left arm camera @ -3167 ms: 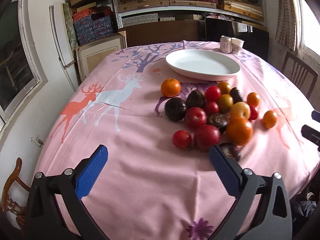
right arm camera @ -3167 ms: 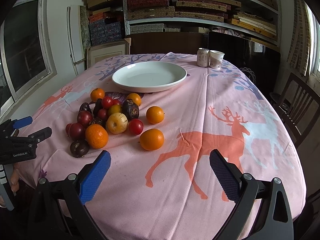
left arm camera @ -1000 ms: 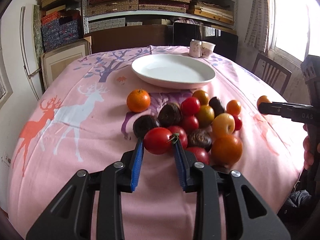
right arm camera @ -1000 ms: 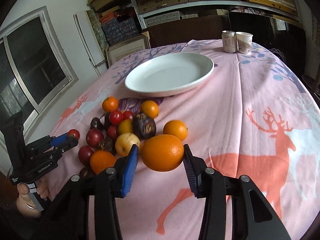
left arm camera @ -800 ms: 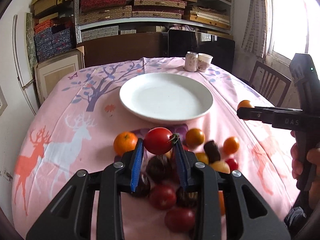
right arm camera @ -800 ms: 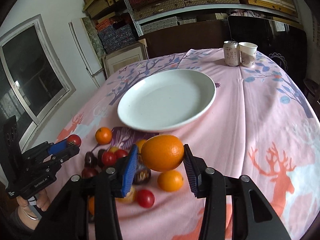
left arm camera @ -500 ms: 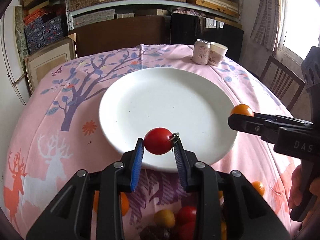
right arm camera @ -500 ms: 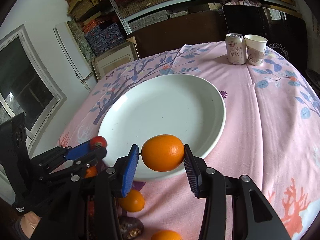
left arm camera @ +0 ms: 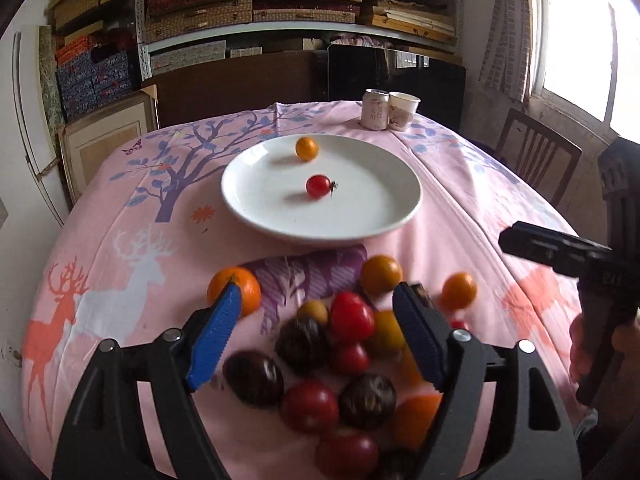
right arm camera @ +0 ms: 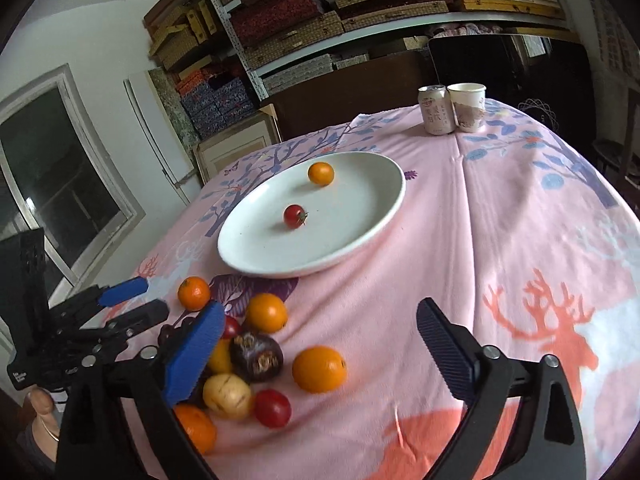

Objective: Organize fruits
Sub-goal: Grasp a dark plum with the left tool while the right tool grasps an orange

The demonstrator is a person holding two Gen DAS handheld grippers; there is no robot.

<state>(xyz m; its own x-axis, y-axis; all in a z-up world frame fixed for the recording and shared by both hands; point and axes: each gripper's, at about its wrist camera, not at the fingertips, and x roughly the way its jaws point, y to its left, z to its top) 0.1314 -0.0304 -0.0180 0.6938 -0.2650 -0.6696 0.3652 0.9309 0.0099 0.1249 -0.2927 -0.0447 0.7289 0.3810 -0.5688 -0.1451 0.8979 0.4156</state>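
Both of my grippers are empty, jaws spread wide. My left gripper [left arm camera: 316, 334] hangs above the near pile of fruit [left arm camera: 340, 360], its blue pads on either side of the heap without touching any piece. My right gripper [right arm camera: 320, 344] is over the pink tablecloth [right arm camera: 520, 240], just right of the same pile; its left pad sits above the pile's edge, its right pad above bare cloth.

The white plate [right arm camera: 360, 236] stands farther back on the table. Two pieces lie in it, apart from each other: a red tomato [right arm camera: 295, 216] near the middle, stem pointing right, and a small orange [right arm camera: 321, 173] toward the far rim.

The remaining fruit lies on the cloth in front of the plate: oranges, red tomatoes, dark plums and a yellow apple [right arm camera: 227, 396], most of them touching. One orange [left arm camera: 234, 290] lies slightly left of the heap, partly behind my left pad.

A can [right arm camera: 435, 110] and a paper cup [right arm camera: 467, 106] stand side by side at the far table edge.
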